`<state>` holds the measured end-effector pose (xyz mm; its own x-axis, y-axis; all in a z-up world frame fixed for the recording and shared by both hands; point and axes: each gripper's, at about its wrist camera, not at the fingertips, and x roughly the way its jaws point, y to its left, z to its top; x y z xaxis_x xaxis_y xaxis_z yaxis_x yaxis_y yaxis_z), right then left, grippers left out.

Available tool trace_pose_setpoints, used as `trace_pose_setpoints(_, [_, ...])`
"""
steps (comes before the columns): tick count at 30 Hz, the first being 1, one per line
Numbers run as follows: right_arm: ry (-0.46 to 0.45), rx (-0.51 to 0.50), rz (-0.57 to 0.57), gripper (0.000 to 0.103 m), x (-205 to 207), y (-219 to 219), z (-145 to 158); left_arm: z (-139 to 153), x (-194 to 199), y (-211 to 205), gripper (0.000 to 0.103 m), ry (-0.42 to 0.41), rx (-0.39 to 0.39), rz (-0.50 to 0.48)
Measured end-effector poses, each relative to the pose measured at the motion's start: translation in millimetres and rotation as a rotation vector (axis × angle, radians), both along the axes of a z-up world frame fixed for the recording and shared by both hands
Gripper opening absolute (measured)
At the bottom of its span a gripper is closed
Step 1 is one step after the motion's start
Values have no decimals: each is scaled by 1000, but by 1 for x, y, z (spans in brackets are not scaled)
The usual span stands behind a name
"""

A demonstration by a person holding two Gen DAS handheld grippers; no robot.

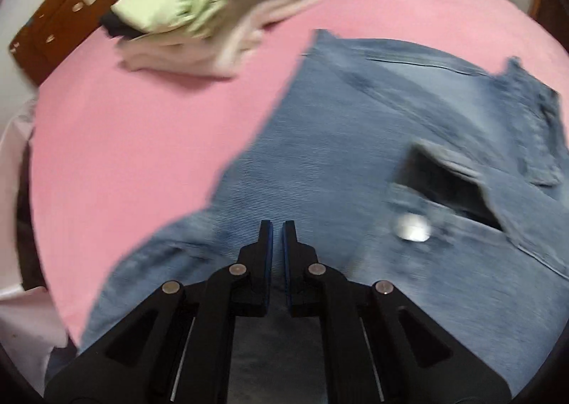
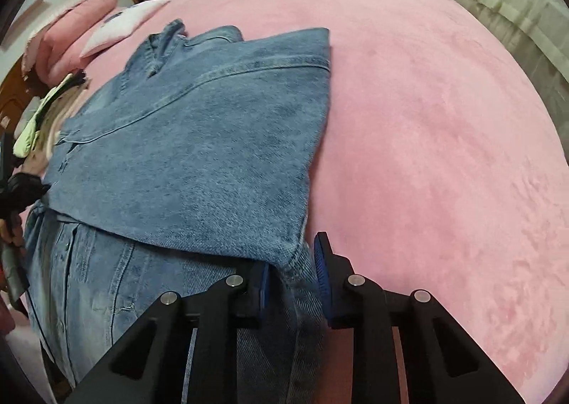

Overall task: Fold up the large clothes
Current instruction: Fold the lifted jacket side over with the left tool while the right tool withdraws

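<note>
Lying on the pink bed cover (image 2: 444, 126) is the task item, a blue denim shirt (image 2: 199, 141), part-folded: one panel is turned over the body of the garment, with its straight edge running toward the lower middle of the right wrist view. The collar sits at the far end, near the pink pillows (image 2: 71, 37).

Right tongs (image 2: 291, 269): the jaws stand partly apart with the near corner of the folded denim between them. The left pad lies against the cloth; the right pad (image 2: 322, 261) sits just beside it, and contact there cannot be confirmed.

Left tongs (image 1: 278, 229): the jaws are closed to a thin slit with nothing between them. They point down at the left portion of the shirt, above the denim; whether the tips touch the cloth cannot be told. A metal button (image 1: 410, 228) and an open gap in the cloth showing a dark interior lie to the right of these tongs.

A stack of folded clothes (image 1: 199, 23), with a light green piece on top, rests on the bed cover beyond the shirt, apart from it and near the wooden headboard (image 1: 71, 9). The left wrist view is blurred.
</note>
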<state>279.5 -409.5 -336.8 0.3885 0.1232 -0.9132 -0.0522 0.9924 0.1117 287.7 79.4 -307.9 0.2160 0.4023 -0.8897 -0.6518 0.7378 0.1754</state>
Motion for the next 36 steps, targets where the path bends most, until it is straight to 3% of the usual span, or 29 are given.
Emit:
trace_pose_setpoints(3, [37,-13,-33,22,-3,0,8,14,-13,21,3,-38,-48,49])
trace_pose_setpoints(5, [17,-43,-19,22,-10,5,24,28,-22,21,3,-58,-64,27])
trace_pose_setpoints(9, [-76,-82,-9,22,-27,14,59,62,-28,-12,3,-120,-156,-143])
trace_pose_setpoints(13, [-136,96,-33,22,-30,18,76,68,-14,-75,3,-132,-306,-399])
trace_pose_setpoints(16, [-59,269,-81,17,-15,27,61,51,6,-131,3,-92,-395,-570])
trace_pose_setpoints(18, [32,474,-140,16,0,34,44,36,14,-155,3,-36,-364,-603])
trace_pose_setpoints(20, [100,563,-176,14,9,46,29,10,22,-172,3,88,-305,-587])
trace_pose_setpoints(24, [171,512,-112,14,16,78,10,-7,25,-160,1,94,-300,-511])
trace_pose_setpoints(28, [141,428,-36,15,19,86,4,-10,25,-129,1,107,-255,-404])
trace_pose_setpoints(30, [117,358,-11,15,23,80,5,-12,25,-122,1,108,-233,-402])
trace_pose_setpoints(31, [101,313,-12,15,26,73,6,-12,25,-122,1,120,-190,-416])
trace_pose_setpoints(34, [71,168,-71,14,23,33,10,-16,24,-120,1,180,45,-414])
trace_pose_setpoints(36, [83,176,-132,3,21,-1,9,-20,23,-109,1,167,10,-413])
